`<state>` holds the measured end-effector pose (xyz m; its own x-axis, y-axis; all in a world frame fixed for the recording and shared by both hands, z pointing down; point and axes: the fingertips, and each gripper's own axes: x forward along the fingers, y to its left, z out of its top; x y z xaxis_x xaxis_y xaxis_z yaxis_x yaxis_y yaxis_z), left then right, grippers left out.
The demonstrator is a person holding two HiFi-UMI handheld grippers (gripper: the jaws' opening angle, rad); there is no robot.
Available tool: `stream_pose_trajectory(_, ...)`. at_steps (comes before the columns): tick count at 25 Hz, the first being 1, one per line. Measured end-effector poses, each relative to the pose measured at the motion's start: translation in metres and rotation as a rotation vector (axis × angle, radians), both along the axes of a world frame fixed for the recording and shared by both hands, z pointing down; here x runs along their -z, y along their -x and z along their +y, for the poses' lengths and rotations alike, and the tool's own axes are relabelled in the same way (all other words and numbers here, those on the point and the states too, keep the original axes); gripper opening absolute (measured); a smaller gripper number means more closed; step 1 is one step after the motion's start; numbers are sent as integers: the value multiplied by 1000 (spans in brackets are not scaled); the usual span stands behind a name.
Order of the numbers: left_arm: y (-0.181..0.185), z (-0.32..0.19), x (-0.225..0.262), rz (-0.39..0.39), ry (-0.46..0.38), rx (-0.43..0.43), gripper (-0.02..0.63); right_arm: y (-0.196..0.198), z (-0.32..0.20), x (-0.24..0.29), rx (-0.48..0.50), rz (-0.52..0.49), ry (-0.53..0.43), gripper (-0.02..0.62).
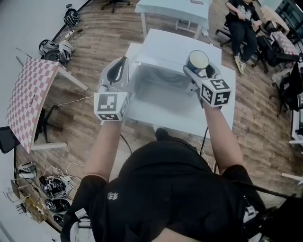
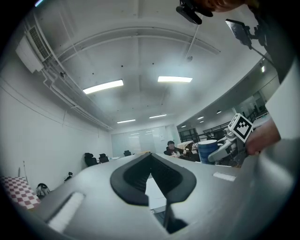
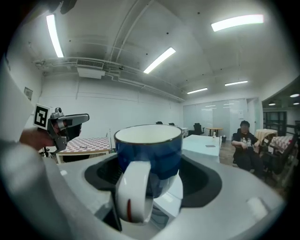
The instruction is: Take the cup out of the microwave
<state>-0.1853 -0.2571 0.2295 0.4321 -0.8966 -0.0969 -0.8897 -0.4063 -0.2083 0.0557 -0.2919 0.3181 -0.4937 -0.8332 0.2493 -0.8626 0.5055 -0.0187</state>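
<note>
A blue cup (image 1: 198, 58) with a white inside and a white handle sits between the jaws of my right gripper (image 1: 199, 67), which is shut on it. It hangs above the right end of the white microwave (image 1: 158, 78). In the right gripper view the cup (image 3: 154, 150) fills the middle, upright, handle toward the camera. My left gripper (image 1: 119, 70) hovers over the microwave's left end, shut and holding nothing; its pads meet at the tip (image 2: 150, 156). In the left gripper view, the cup (image 2: 206, 151) shows at the right.
The microwave stands on a white table (image 1: 222, 108). A checkered board (image 1: 28, 99) leans at the left. Helmets (image 1: 57, 47) and cables (image 1: 47, 186) lie on the wooden floor. A person (image 1: 242, 23) sits at the back right beside another white table (image 1: 175, 10).
</note>
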Motion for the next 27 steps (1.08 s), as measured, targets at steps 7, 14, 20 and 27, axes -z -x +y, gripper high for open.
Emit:
stream_pose_trajectory(7,-7,-7,2,8,-5,-9,6,-9,-4,4,-19,3,-13,380)
stream_pose_trajectory(14,-16,-9,3,11,-10,-18,6,-14,-5,4,-21,4,-19,380)
stream_pose_trajectory(20,-20,-9,5,12,-15,-20,6,-16,-5,6,-19,-1,-21,380)
stream_pose_trajectory(27,-23,-5,8,10,-22,-27,6,-16,-2,11,-18,0,-37,380)
